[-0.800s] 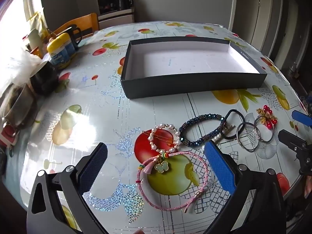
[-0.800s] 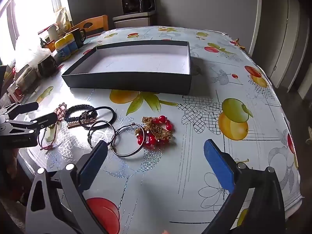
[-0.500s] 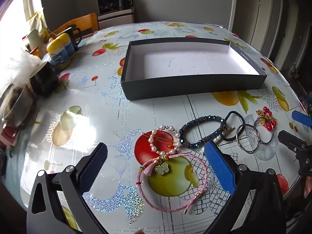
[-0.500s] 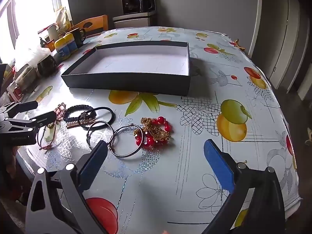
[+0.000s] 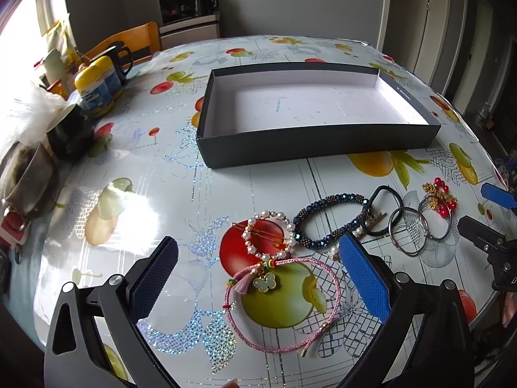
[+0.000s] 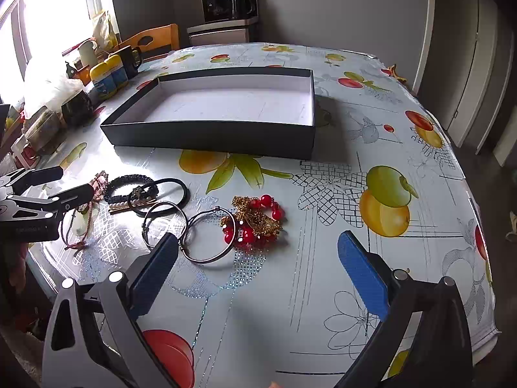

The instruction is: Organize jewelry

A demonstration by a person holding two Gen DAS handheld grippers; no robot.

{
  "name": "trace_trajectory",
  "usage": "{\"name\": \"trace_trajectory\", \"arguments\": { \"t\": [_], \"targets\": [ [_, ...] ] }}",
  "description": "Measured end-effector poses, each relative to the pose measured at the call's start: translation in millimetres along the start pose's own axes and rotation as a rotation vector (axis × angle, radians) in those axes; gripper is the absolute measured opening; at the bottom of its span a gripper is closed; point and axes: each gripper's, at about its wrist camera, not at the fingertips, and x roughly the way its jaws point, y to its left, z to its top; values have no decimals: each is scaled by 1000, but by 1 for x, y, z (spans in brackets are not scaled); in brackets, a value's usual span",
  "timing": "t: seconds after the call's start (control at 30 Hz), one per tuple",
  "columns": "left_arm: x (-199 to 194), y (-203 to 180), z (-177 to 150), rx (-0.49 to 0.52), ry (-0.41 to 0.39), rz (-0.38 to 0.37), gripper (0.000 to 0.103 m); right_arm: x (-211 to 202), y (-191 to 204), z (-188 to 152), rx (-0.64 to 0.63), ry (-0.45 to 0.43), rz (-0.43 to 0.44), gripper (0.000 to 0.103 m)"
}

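Tongs on the left hover spread wide over the pearl bracelet and pink cord on the bench; right tongs gape empty above the red beads, box beyond.

Box label: print was too small to read.
Pink cord bracelet: partly hidden behind the left gripper.
Right gripper: cut off by the frame edge.

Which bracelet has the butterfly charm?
The pink cord bracelet, nearest the left hand-held gripper; the pearl bracelet and dark beaded bracelet lie beyond it.
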Motion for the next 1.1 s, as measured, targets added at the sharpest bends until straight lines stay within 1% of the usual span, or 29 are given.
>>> {"name": "trace_trajectory", "arguments": {
  "t": [1.1],
  "targets": [
    [1,2,-1,-4,0,-11,101,3,-1,0,3,1,-2,98]
  ]
}}
